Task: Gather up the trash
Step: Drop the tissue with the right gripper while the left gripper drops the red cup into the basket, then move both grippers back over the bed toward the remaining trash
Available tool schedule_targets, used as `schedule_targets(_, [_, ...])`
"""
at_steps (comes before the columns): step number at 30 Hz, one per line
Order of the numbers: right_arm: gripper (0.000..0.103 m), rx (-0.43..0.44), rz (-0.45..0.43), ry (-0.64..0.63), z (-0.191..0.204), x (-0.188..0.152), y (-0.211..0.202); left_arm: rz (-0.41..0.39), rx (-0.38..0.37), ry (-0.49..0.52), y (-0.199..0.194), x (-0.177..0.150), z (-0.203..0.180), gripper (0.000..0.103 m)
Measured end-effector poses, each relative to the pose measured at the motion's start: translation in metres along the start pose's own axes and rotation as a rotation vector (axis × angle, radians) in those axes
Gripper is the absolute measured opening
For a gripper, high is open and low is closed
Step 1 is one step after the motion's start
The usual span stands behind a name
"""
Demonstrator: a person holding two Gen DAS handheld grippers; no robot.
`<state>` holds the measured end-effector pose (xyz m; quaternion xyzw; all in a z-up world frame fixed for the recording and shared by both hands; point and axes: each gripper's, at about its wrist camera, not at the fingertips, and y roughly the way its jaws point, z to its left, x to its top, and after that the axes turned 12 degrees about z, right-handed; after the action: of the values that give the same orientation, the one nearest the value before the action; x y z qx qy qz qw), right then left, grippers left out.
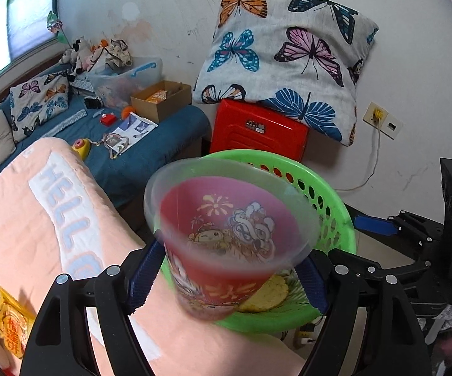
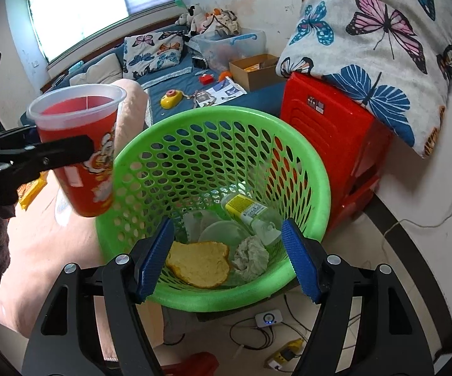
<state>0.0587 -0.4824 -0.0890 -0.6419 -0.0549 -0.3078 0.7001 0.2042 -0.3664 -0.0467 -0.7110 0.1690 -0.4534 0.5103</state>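
My left gripper (image 1: 226,277) is shut on a red printed plastic cup (image 1: 226,238) and holds it in the air beside the rim of a green plastic basket (image 1: 335,206). In the right wrist view the cup (image 2: 81,156) hangs left of the basket (image 2: 313,169), clamped by the left gripper's fingers (image 2: 53,153). My right gripper (image 2: 227,258) is open and empty above the basket's near rim. Inside the basket lie a yellow flat piece (image 2: 199,263), a crumpled tissue (image 2: 251,257), a small bottle with a yellow label (image 2: 251,213) and a clear lid (image 2: 223,233).
A peach blanket (image 1: 38,219) covers the surface at left, with snack packets (image 1: 3,310) on it. A red plastic stool (image 2: 329,125) under a butterfly pillow (image 2: 382,40) stands behind the basket. Cables and a small white device (image 2: 268,318) lie on the floor.
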Motion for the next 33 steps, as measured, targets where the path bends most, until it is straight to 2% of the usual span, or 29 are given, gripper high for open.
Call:
schedule_targets(3, [0.071, 0.002, -0.002, -0.002, 0.000, -0.001, -0.002, -0.005, -0.009, -0.004, -0.002, -0.002, -0.002, 0.080])
schedule_targets(12, [0.071, 0.016, -0.016, -0.013, 0.007, -0.004, -0.009, -0.020, 0.019, -0.012, -0.018, -0.014, 0.002, 0.081])
schedule_targets(23, [0.073, 0.042, -0.021, -0.049, 0.025, 0.003, -0.009, -0.047, 0.059, -0.088, -0.046, -0.040, 0.032, 0.081])
schedule_targets(33, [0.075, 0.072, -0.007, -0.099, 0.053, 0.012, -0.001, -0.061, 0.156, -0.198, -0.067, -0.076, 0.081, 0.081])
